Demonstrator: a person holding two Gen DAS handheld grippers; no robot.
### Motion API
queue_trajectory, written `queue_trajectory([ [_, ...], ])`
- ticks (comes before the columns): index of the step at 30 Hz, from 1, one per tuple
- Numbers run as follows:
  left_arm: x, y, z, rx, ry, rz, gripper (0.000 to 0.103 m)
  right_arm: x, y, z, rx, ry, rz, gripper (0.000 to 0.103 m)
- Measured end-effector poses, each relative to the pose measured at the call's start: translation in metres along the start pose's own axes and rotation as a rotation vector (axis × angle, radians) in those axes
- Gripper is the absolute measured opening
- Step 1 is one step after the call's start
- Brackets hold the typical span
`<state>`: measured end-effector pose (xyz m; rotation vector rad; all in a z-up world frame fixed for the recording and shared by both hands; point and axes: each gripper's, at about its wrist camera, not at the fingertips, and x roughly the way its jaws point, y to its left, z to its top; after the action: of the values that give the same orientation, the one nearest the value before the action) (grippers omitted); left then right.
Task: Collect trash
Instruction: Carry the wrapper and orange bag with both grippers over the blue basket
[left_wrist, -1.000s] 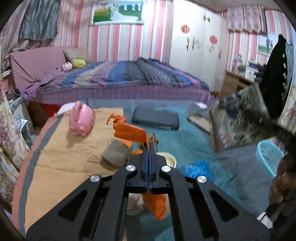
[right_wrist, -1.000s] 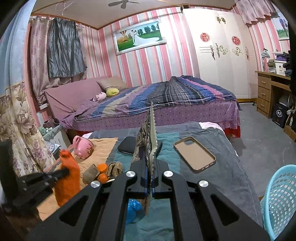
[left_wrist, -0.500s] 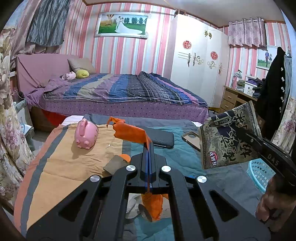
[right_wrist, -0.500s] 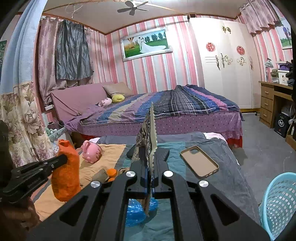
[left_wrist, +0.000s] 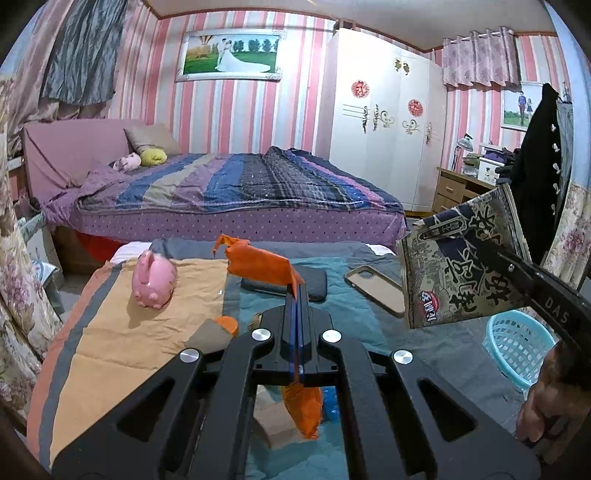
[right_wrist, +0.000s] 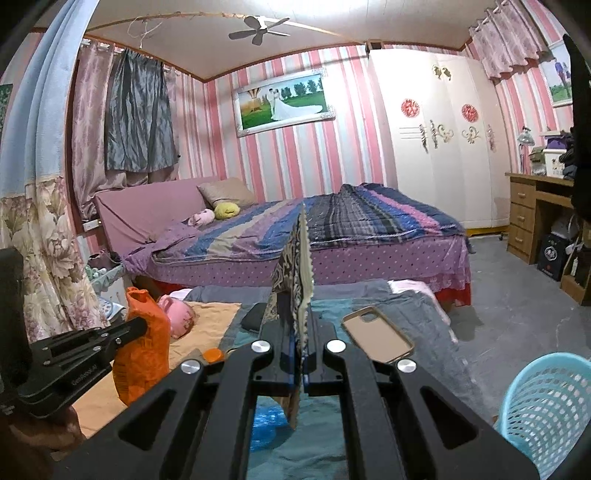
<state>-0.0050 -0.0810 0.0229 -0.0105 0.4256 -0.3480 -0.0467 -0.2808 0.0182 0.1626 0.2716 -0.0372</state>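
Observation:
My left gripper (left_wrist: 297, 291) is shut on an orange snack wrapper (left_wrist: 258, 264), held up above the near bed; its lower end hangs under the jaws. From the right wrist view the same orange wrapper (right_wrist: 142, 343) shows at the left in the left gripper (right_wrist: 142, 326). My right gripper (right_wrist: 302, 317) is shut on a dark printed snack bag (right_wrist: 295, 258), seen edge-on. In the left wrist view that printed bag (left_wrist: 461, 262) hangs at the right. A light blue mesh basket (right_wrist: 546, 402) stands on the floor at the lower right, also the basket (left_wrist: 517, 343) below the bag.
On the near bed's blanket (left_wrist: 122, 343) lie a pink piggy bank (left_wrist: 153, 282), a phone in a tan case (right_wrist: 376, 336), a dark flat pouch (left_wrist: 310, 284), a blue crumpled bag (right_wrist: 266, 424) and small orange and brown scraps (left_wrist: 218, 332). A big bed (right_wrist: 332, 236), wardrobe and desk (right_wrist: 535, 214) stand behind.
Both grippers have risen and tilted upward with their wrappers still held. The near bed's items sit lower in both views, and more of the wall and ceiling shows.

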Motion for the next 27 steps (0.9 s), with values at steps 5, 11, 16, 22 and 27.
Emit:
queue_trajectory([
  [5, 0.005, -0.018, 0.002, 0.025, 0.014, 0.002, 0.0, -0.01, -0.016, 0.008, -0.01, -0.025, -0.043, 0.002],
  [11, 0.009, -0.038, 0.013, 0.035, 0.008, -0.006, 0.0, -0.026, -0.051, 0.016, 0.035, -0.046, -0.096, 0.002],
  [16, 0.012, -0.062, 0.021, 0.05, -0.001, -0.025, 0.0, -0.039, -0.078, 0.019, 0.046, -0.052, -0.141, 0.002],
  [22, 0.018, -0.096, 0.024, 0.053, -0.005, -0.072, 0.0, -0.053, -0.104, 0.022, 0.043, -0.052, -0.192, 0.002],
  [27, 0.024, -0.123, 0.027, 0.052, 0.004, -0.125, 0.0, -0.064, -0.137, 0.024, 0.079, -0.033, -0.271, 0.002],
])
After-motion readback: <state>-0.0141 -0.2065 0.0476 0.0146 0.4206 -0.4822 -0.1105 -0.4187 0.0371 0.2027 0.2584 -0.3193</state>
